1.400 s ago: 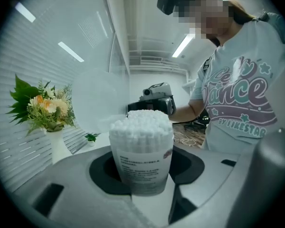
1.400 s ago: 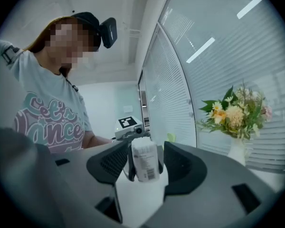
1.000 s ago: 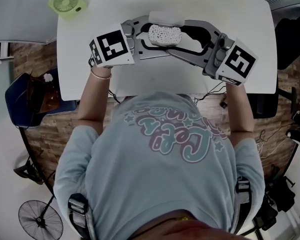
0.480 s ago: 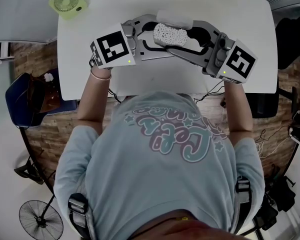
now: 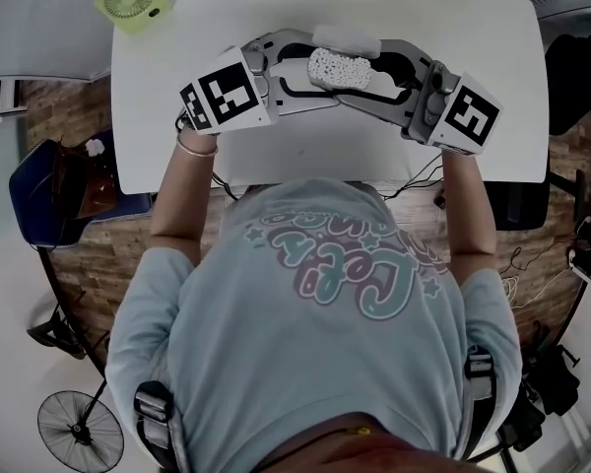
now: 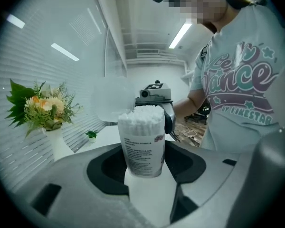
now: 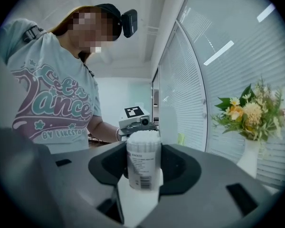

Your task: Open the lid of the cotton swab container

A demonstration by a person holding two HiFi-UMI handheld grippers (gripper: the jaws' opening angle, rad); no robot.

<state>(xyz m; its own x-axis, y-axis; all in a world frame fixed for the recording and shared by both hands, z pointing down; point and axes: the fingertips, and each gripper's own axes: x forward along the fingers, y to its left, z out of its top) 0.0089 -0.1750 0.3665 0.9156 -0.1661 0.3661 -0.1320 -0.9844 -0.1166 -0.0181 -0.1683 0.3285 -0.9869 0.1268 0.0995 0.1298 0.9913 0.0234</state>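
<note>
The cotton swab container sits over the far middle of the table. It is between the opening jaws of the left gripper, reaching in from the left, and those of the right gripper, which hold it from the right. Its lid lies just behind it, away from the person. A desk fan stands at the table's far left corner, a vase of flowers toward the far right edge, and a chair left of the table.
</note>
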